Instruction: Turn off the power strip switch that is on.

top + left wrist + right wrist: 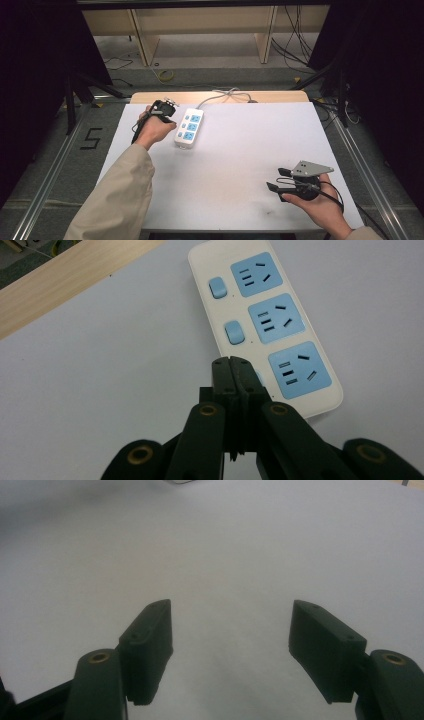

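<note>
A white power strip (189, 128) with three blue sockets and blue switches lies at the back left of the white table; its grey cable (220, 95) runs off the far edge. My left gripper (169, 116) sits at the strip's left side. In the left gripper view its jaws are pressed together, and their tips (232, 363) rest at the strip's (265, 320) nearest switch (258, 378), which they mostly hide. My right gripper (276, 180) hovers open near the front right of the table with nothing between its fingers (147, 640).
The white table top (240, 150) has a wooden strip (150, 96) along its far edge. Beyond it are floor cables (295, 45) and a wooden shelf frame (200, 25). Metal rails (55, 165) run along both sides of the table.
</note>
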`<state>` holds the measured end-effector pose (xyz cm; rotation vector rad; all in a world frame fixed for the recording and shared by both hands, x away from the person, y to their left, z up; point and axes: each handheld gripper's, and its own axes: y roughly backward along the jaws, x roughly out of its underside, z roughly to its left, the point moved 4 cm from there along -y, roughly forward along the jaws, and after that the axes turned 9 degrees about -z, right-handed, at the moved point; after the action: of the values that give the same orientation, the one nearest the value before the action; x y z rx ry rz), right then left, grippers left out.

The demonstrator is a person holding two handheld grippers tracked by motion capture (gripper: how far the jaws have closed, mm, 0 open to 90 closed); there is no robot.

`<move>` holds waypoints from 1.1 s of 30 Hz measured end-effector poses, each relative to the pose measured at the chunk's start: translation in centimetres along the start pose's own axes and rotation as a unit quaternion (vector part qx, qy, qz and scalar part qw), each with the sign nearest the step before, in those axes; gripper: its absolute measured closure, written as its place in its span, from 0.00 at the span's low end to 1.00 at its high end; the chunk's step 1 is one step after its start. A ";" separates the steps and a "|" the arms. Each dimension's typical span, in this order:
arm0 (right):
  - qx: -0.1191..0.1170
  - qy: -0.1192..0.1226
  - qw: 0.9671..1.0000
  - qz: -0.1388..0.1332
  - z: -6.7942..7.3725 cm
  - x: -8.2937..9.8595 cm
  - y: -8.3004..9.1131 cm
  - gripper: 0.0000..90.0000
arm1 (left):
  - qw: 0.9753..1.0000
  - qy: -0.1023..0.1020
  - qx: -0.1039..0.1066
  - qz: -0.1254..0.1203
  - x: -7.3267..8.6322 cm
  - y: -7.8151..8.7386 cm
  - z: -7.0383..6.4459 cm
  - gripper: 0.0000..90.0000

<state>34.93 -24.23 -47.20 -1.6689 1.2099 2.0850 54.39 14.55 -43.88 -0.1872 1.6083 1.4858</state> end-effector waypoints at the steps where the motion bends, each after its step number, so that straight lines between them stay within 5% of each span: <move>1: 0.000 0.001 1.000 -0.001 0.0 0.0 0.0 0.38 | 1.000 -0.001 0.000 0.002 0.1 0.1 0.0 1.00; 33: 0.000 -0.001 1.000 -0.001 0.0 0.0 0.0 0.38 | 0.999 -0.026 0.032 -0.020 2.3 2.9 -2.5 1.00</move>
<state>34.92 -24.25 -47.17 -1.6681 1.2070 2.0838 49.94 14.16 -43.69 -0.1431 1.5994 1.3974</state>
